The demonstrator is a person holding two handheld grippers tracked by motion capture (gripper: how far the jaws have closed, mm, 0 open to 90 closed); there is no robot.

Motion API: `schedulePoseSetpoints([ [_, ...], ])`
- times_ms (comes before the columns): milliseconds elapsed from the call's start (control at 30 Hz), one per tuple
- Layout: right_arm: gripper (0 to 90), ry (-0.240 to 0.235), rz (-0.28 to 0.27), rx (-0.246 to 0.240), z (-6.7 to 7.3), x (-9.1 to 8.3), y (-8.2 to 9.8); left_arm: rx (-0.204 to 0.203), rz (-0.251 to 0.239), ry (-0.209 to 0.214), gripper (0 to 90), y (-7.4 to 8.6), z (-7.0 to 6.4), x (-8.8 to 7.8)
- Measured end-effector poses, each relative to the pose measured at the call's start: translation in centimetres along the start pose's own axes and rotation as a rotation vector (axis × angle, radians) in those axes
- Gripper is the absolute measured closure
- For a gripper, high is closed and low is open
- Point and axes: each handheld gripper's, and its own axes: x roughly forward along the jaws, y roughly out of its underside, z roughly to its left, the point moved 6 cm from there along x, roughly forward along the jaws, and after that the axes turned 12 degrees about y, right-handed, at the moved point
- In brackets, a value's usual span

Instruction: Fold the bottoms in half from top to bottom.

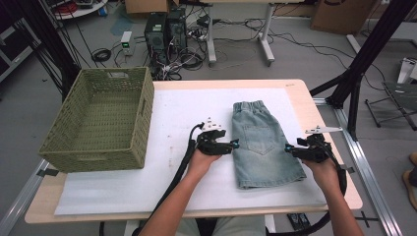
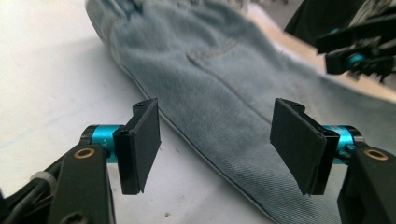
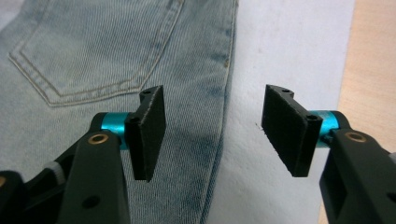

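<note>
**Q.** White padding (image 1: 172, 113) covers the table, with a green woven basket (image 1: 101, 120) at its far left. Where are the denim shorts, and how do your grippers stand to them?

**A.** The denim shorts (image 1: 261, 143) lie flat on the padding, right of centre, waistband away from you. Your left gripper (image 1: 235, 144) sits at their left side seam, your right gripper (image 1: 288, 148) at their right side seam. Both sets of jaws stand partly apart, each straddling an edge, pads not pressing on cloth.

**Q.** How do you take the grip well?

**A.** Probably by lowering each gripper until one pad slides under the seam, then closing on both layers at matching heights, so the shorts lift level.
</note>
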Motion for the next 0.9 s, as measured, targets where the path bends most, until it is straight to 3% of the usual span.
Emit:
schedulePoseSetpoints([
  [100, 45.8, 0.006, 0.032, -0.016, 0.1, 0.5, 0.2, -0.007, 0.051, -0.016, 46.5, 0.3, 0.1, 0.9],
  [233, 53.0, 0.027, 0.079, -0.03, 0.0, 1.2, 0.5, -0.063, 0.108, -0.006, 49.2, 1.1, 0.1, 1.9],
  [367, 67.9, -0.024, 0.113, -0.037, 0.1, 1.6, 0.8, -0.083, 0.123, 0.018, 55.4, 1.4, -0.2, 2.1],
  [433, 71.2, -0.034, 0.116, -0.035, 0.2, 1.6, 0.8, -0.093, 0.139, 0.026, 60.4, 1.6, -0.3, 2.3],
  [533, 77.6, -0.049, 0.124, -0.014, 0.2, 1.6, 0.8, -0.119, 0.141, 0.035, 71.2, 1.7, -0.5, 2.4],
  [667, 83.8, -0.052, 0.125, -0.014, 0.3, 1.4, 0.9, -0.118, 0.138, 0.035, 85.7, 1.6, -0.5, 2.3],
  [900, 85.6, -0.047, 0.115, -0.006, 0.6, 1.2, 1.0, -0.105, 0.121, 0.056, 86.7, 1.4, -0.3, 1.5],
])
